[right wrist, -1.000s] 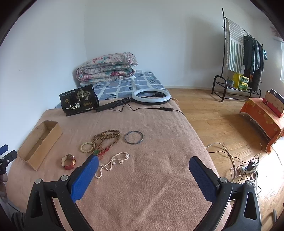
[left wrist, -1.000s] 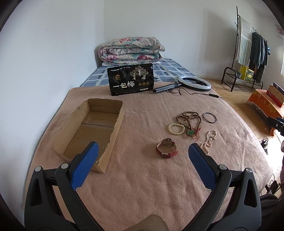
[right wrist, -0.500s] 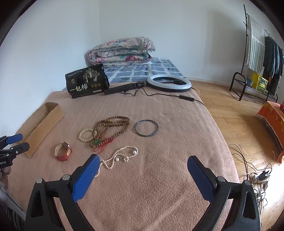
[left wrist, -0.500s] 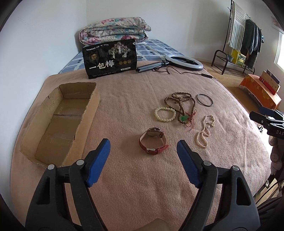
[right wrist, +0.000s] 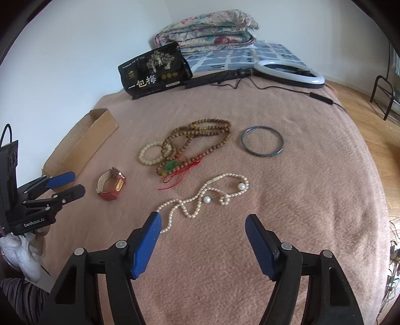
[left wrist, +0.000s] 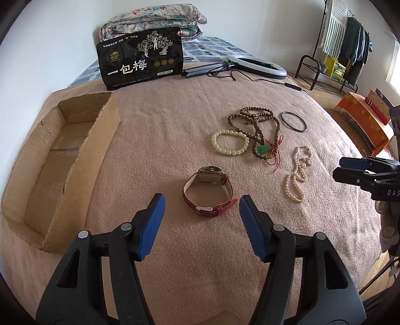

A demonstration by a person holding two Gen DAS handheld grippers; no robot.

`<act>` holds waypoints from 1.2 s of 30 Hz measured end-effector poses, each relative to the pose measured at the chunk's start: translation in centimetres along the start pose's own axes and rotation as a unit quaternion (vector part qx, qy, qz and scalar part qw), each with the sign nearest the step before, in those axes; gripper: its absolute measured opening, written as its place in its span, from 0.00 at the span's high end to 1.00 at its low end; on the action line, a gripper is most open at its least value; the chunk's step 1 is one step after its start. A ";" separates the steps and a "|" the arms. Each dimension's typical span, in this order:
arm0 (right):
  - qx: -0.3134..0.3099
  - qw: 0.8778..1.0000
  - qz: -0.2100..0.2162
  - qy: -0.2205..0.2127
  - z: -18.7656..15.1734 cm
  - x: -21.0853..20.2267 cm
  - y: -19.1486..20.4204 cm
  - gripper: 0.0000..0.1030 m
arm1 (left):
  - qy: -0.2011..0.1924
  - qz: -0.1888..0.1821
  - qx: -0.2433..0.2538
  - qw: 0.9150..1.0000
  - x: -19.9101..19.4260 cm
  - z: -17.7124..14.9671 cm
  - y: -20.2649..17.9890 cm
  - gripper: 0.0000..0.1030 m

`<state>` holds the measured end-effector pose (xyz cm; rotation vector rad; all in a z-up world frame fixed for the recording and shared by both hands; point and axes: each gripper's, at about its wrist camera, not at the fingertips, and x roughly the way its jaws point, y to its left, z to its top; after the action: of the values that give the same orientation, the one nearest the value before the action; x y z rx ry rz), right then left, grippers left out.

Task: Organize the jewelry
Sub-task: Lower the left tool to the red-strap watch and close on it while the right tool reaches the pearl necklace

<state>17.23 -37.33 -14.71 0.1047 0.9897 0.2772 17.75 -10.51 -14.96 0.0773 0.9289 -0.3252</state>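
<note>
I count five pieces of jewelry on the pink blanket (left wrist: 175, 130): one watch (left wrist: 208, 192) with a red strap, one pale bead bracelet (left wrist: 230, 142), one long string of brown wooden beads (left wrist: 255, 125) with a green pendant and red cord, one dark thin bangle (left wrist: 293, 120), and one pearl necklace (right wrist: 205, 197). There is one cardboard box (left wrist: 57, 160), open on top, lying near the blanket's left edge.

My left gripper (left wrist: 200, 210) has its two blue pads spread wide, holding nothing, with the watch lying just ahead between them. My right gripper (right wrist: 202, 230) is spread as wide, also holding nothing, with the near end of the pearl necklace beside its left pad.

The bracelet touches the wooden beads; the bangle lies apart on their right. Between the watch and the box I see a bare strip of blanket. At the far edge stand one black printed bag (left wrist: 142, 57), one ring light (left wrist: 257, 66) with its cord, and one folded quilt (left wrist: 152, 18) behind. The blanket falls away to wooden floor on the right.
</note>
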 end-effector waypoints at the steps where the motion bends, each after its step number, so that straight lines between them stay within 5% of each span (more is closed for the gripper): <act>1: 0.003 1.000 0.010 0.006 0.0 0.5 0.2 0.35 | 0.001 -0.001 -0.003 1.000 0.2 0.0 0.0 0.41; 10: -0.002 0.998 0.050 0.043 -0.3 4.0 2.6 0.55 | 0.008 -0.001 -0.018 1.000 2.0 0.5 0.6 0.49; 23: 0.005 0.997 0.034 0.068 0.5 6.6 2.7 0.56 | 0.033 0.000 -0.047 0.998 5.0 0.7 1.9 0.63; 29: -0.027 0.996 -0.012 0.079 1.2 7.8 4.2 0.57 | 0.045 -0.019 -0.076 0.996 6.4 0.3 2.7 0.67; 36: -0.049 0.995 -0.050 0.078 0.8 8.0 4.5 0.86 | 0.040 -0.019 -0.068 0.997 6.7 0.3 2.5 0.74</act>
<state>21.23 -30.78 -19.80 -0.0566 1.1301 0.2435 22.48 -9.85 -20.27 -0.0526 1.0307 -0.2941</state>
